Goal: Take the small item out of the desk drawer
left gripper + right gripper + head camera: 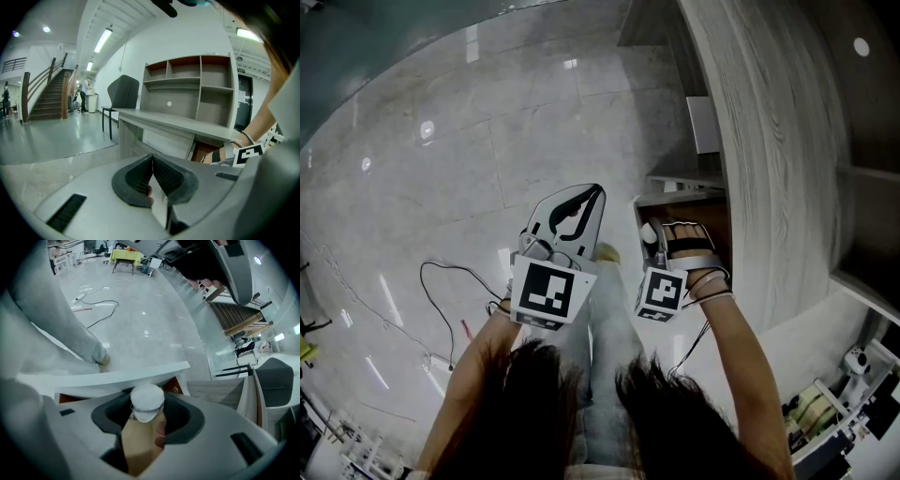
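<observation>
Drawer [682, 201] open; my R gripper [150, 416] above it, jaws spread round white-capped item [147, 400], not gripped, lift-out pending. L gripper [592, 193] beside drawer, clenched empty.

Grey left gripper [592, 197] and right gripper [654, 234], black ribbed pads [138, 179]; black-and-white right marker cube [662, 292]; beside it thin wristbands [712, 281], pale jeans [614, 319], dark hair [675, 412]

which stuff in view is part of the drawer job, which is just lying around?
Job:
- open desk drawer
- small white-capped item in it
- right gripper, jaws apart around the item

Lying about:
- left gripper, shut, empty
- cable on the floor
- chair
- staircase
- shelf unit on the desk
- yellow table
</observation>
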Demonstrator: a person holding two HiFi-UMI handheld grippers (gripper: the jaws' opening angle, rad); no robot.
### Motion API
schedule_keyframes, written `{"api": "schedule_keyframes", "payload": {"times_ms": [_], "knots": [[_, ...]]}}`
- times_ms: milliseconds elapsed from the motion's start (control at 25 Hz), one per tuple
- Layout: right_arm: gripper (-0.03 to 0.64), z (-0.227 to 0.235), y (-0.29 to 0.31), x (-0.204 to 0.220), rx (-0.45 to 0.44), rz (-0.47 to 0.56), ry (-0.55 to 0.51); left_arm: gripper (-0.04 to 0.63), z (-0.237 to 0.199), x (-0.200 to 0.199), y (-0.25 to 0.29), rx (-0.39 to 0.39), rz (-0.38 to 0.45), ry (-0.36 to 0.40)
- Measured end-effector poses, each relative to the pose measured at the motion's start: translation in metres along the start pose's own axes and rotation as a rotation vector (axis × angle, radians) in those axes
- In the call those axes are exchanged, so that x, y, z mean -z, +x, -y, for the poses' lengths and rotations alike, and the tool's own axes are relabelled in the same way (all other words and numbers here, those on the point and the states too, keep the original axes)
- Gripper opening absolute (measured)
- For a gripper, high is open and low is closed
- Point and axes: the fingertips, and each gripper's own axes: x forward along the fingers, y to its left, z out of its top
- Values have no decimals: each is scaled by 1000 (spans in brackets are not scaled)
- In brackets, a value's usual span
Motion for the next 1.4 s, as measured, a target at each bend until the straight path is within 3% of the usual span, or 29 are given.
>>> {"api": "schedule_keyframes", "payload": {"times_ms": [360,1400], "knots": [[207,2,-1,2,-5,-10,23,17,-5,-2,4,-4,-12,8],[198,3,-57,9,51,-15,282,17,23,-34,-11,28,-16,67]]}}
